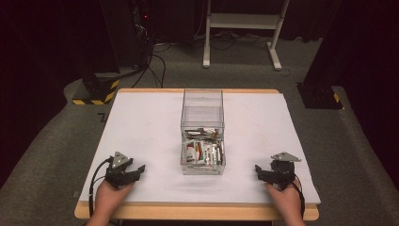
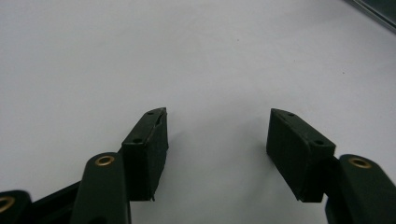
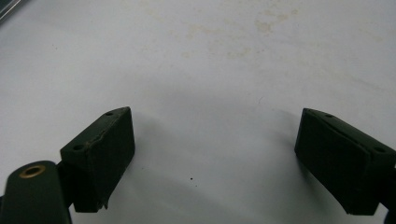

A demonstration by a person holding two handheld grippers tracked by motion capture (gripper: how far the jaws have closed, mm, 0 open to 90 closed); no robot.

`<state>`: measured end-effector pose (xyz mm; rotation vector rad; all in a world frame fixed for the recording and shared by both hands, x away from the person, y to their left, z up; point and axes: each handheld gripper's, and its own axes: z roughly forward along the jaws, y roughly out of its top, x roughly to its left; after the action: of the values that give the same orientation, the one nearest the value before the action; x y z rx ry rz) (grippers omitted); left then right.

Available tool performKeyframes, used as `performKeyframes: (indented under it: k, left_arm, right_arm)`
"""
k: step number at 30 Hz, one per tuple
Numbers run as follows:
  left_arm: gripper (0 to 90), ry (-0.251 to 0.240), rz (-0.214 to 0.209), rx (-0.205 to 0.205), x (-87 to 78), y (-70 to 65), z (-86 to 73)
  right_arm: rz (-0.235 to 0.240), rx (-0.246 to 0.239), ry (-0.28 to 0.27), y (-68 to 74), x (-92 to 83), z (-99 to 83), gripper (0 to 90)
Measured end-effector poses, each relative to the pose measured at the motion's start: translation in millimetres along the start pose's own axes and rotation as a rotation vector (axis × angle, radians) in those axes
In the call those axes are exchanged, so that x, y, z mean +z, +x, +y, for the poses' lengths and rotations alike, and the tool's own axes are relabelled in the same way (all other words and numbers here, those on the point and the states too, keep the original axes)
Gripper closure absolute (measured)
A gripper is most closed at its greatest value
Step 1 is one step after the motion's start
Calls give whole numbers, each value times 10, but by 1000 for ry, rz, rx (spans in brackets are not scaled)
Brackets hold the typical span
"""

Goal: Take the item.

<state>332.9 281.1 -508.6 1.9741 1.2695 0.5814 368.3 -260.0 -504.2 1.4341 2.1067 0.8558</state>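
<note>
White table [image 1: 141, 132]; clear box [image 1: 202, 106]; black claws [image 2: 217, 140]

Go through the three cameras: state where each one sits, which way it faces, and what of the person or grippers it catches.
High view: above the person's side, looking forward and down at the white table and clear box; both hands, left gripper, right gripper.
Left gripper view: on the left gripper, facing the table; jaws apart.
Right gripper view: on the right gripper, facing the table; jaws apart.
Shared: both gripper views show the bare white tabletop between open jaws.
</note>
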Motion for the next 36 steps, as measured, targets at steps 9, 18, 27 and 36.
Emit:
performKeyframes:
  k: [9,18,27,36]
  left_arm:
    - [385,0,-12,-10,0,12,0]
    - [405,-4,-4,-18,1,12,0]
    - [391,2,-3,-18,7,9,12]
    - [377,14,20,3,17,-18,35]
  right_arm:
    - [2,3,1,-1,1,2,117]
    - [2,1,1,0,0,1,116]
    - [13,-4,6,-4,6,6,92]
    - [12,-5,5,-2,5,3,92]
